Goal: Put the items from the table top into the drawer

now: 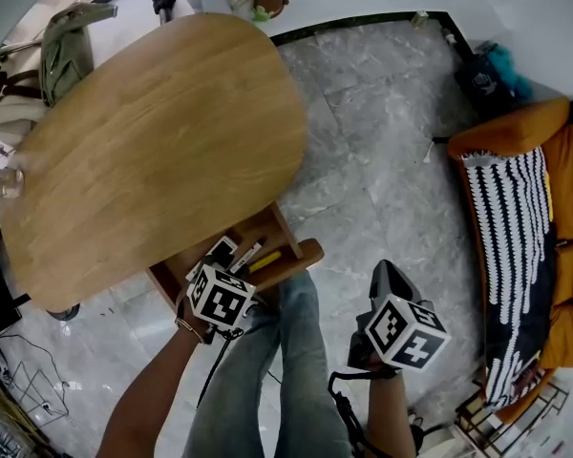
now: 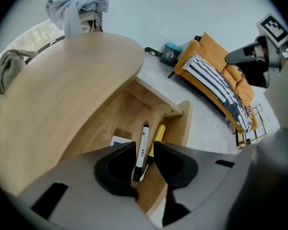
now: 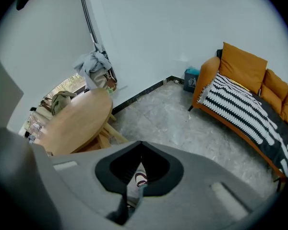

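Task near its end, seen from the head view and the two gripper views. The drawer (image 1: 308, 252), pulled out from under the round table (image 1: 153, 132), lies at lower centre of the head view and already holds a white marker (image 2: 143, 145) with a black cap, a yellow pen (image 2: 159, 133) just beside it, and a small white card (image 2: 119, 141) further in. The left gripper (image 2: 145, 158) points steeply down into the drawer; its jaws stand apart with the marker lying between them, the pads not pressing on it, so the marker is judged delivered. The right gripper (image 3: 141, 147), at lower right of the head view and well apart from the drawer, has its jaws together on nothing (only the floor and a shoe show past them). The table top appears bare; a clear thing (image 1: 2, 181) at its far left edge may or may not rest on it. Probably left: withdrawing, then shutting the drawer.
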{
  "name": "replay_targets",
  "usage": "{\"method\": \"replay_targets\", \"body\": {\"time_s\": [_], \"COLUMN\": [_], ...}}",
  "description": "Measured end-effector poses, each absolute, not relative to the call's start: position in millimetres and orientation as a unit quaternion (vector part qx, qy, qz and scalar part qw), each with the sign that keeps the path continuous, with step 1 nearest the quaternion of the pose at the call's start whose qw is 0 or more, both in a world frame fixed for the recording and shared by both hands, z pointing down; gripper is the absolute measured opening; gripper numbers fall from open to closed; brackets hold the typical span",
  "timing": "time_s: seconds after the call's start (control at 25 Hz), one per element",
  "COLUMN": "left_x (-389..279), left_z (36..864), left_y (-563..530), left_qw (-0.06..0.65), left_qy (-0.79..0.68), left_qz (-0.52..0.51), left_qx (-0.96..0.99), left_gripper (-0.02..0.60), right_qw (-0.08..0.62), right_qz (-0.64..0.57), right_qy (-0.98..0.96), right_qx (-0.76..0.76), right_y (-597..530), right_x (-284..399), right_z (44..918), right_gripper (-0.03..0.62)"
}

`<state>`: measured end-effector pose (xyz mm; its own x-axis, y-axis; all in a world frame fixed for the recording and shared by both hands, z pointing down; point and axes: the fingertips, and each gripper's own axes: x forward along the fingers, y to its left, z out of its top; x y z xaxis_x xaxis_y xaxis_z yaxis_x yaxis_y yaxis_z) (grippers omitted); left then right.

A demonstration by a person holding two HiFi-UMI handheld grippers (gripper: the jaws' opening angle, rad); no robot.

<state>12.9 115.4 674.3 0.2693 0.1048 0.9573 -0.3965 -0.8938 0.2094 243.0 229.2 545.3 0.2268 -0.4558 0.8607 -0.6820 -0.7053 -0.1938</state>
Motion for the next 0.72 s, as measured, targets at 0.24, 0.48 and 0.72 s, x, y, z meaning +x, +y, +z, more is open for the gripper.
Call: {"method": "replay_targets", "body": {"time_s": [0.24,0.48,0.72], "left_x": [-9,-48,-109], "left_z": [609,511,394], "left_y": [101,75,46], "left_qw": [0.253,0.29,0.305], "left_qy": [-0.154,-0.243,-0.363], "left_qz": [0.551,0.48,0.375], "left_qx": [0.78,0.791,0.796], "left_gripper": [0.114,0.11,0.11], "right_qw": [0.119,0.12,0.143], "right_qz": [0.477,0.449,0.412], "right_qy": [-0.418,-0.494,-0.572], "right_qx": [0.764,0.735,0.695], "right_y": [185,134,104], "right_x": [233,200,156], "right_z": [504,444,366], "right_gripper": [0.005,0.005,0.005]}}
